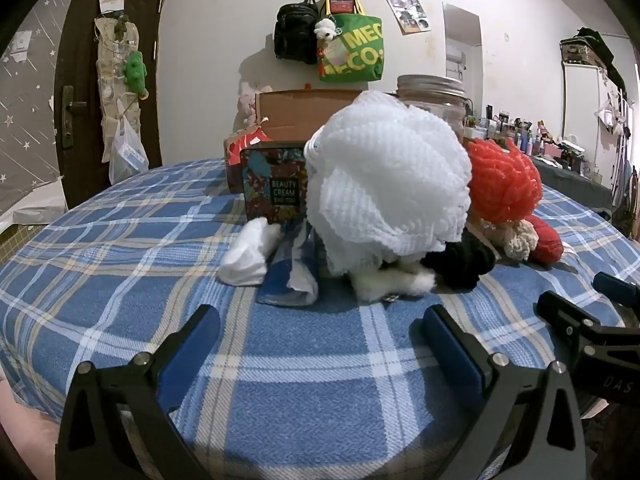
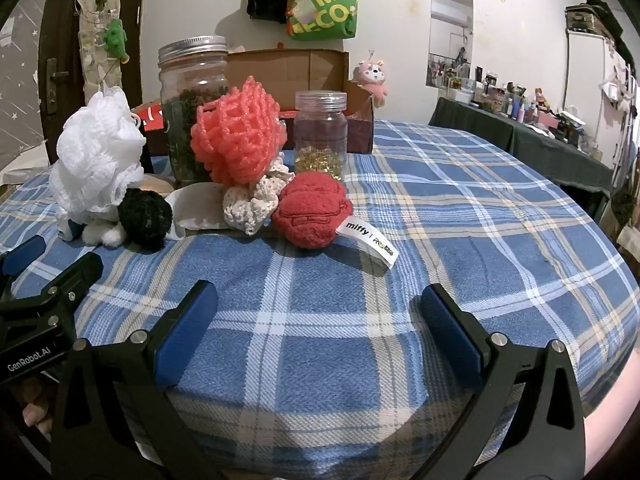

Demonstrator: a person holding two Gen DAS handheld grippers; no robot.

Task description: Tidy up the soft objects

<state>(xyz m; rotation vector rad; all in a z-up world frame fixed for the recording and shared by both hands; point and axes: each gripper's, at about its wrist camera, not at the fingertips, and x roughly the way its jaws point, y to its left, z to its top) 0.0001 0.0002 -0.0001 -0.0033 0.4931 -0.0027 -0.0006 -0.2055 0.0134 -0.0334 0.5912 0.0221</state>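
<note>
Blue plaid cloth [image 2: 360,320] covers the table, and a white wall hung with a black backpack [image 1: 296,32] and a green tote bag [image 1: 356,50] rises behind it.

Soft things sit in a huddle toward the far side of the table. From the right wrist view, a white mesh bath puff [image 2: 96,160] stands at the left of the group, with a black fuzzy ball [image 2: 145,216] touching its lower right side. A coral net puff [image 2: 240,136] rests on a cream crocheted piece [image 2: 252,204]. A red plush [image 2: 310,216] with a white tag reading "miffy" lies at the right of the group, nearest the camera.

Behind them stand a tall glass jar [image 2: 192,108] with a metal lid, a smaller clear jar [image 2: 320,136], and an open cardboard box [image 2: 296,68]. In the left wrist view, a patterned tin [image 1: 274,184] marked "BEAUTY CREAM" sits just left of the white puff.

Both the left gripper [image 1: 320,344] and the right gripper [image 2: 320,328] hover low over bare cloth near the table's front edge, jaws spread apart and holding nothing.
</note>
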